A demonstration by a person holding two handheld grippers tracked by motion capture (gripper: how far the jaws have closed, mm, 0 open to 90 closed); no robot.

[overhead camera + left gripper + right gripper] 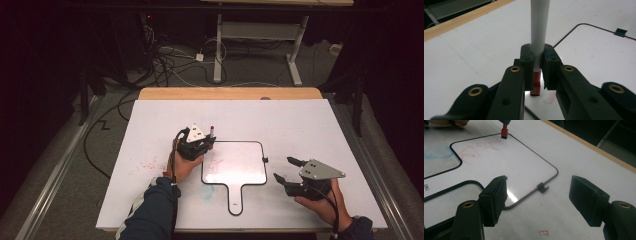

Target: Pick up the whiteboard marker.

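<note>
The red marker [538,37] stands nearly upright at the far left corner of the small handled whiteboard [240,172], its red end [504,132] down at the board's black rim and its white barrel rising straight up between the pads of my left gripper [196,145], which is clenched on it partway up the barrel. In the left gripper view the barrel climbs out of the top of the picture, so the long axis runs almost square to the board, and the writing end lies directly below the claw rather than ahead of it. Red scribbles [477,150] already sit on the near part of the board, just inside that corner, and a faint blue smear [207,192] marks the white table sheet [310,130] beside the handle. I judge that any coming stroke turns on this one relation: the tip is at the corner's edge, and the bare writing surface spreads to the right and toward me from it, so the left hand, the nearer by far, would draw inward. My right gripper [286,170] rests well apart off the board's right edge, jaws spread wide with nothing between them, pointing across at the small black clip [542,187] on that edge.
</note>
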